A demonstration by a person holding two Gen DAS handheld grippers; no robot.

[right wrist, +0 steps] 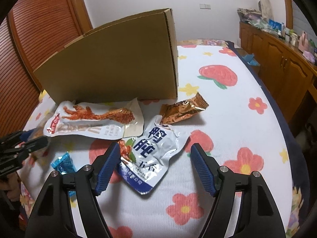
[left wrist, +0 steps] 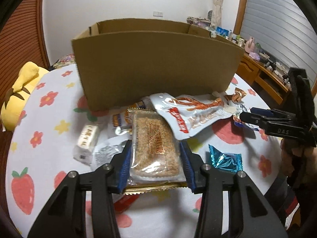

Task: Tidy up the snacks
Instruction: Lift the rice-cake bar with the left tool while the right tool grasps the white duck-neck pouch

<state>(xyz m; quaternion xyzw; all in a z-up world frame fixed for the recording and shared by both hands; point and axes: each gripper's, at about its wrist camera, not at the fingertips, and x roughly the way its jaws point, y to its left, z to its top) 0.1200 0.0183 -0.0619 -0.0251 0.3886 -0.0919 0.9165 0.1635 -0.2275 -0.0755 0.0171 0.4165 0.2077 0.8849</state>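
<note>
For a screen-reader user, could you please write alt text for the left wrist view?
The left tool is shut on a clear-wrapped sesame candy bar, among loose snack packets on a strawberry-print tablecloth. An open cardboard box stands just behind, and the right tool reaches in from the right edge.

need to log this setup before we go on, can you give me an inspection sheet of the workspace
surface: fruit-and-flower print cloth, covered table.
job's things: cardboard box upright, open top; sesame candy pack; chicken-feet pouch; blue-lettered white pouch; copper wrapper; blue candy; small white pack.
clutter: yellow plush at the table edge.
grippers: left hand-held gripper shut on the sesame candy pack; right hand-held gripper open around the blue-lettered white pouch.
cables: nothing seen.
surroundings: wooden cabinets, louvred door.
</note>
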